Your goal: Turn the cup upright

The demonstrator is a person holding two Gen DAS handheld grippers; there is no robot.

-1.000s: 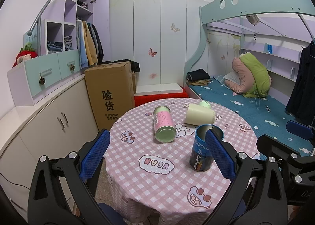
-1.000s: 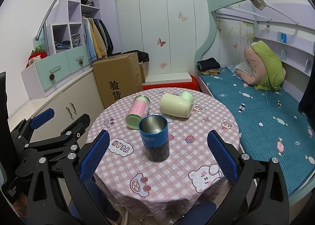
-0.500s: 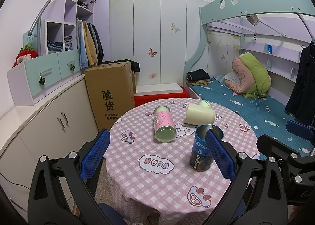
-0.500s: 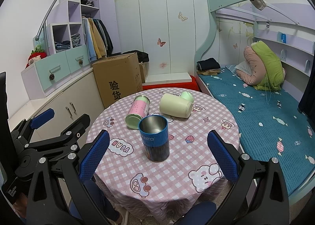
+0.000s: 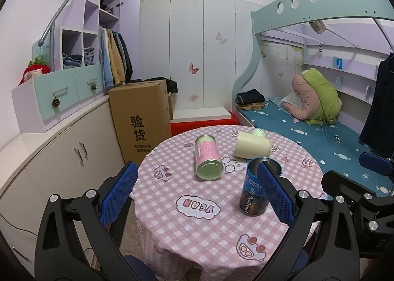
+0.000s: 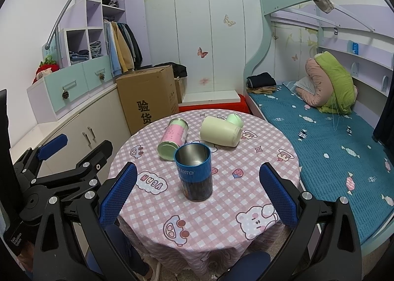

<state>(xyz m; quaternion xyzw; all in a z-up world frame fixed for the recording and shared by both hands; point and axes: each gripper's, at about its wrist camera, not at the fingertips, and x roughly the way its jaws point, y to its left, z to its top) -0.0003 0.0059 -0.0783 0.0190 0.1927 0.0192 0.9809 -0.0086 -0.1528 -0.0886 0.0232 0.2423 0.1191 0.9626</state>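
Change: nothing is moving since a second ago.
Cups: blue cup (image 6: 194, 174) is standing upright; pink cup (image 6: 173, 142), cream cup (image 6: 220, 134) are lying.
Tools: left tool (image 5: 197, 201), right tool (image 6: 198, 196) are gaping wide, empty.

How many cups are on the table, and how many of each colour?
Blue cup, standing upright: 1
Pink cup, lying on its side: 1
Cream cup, lying on its side: 1
Total: 3 cups on the table
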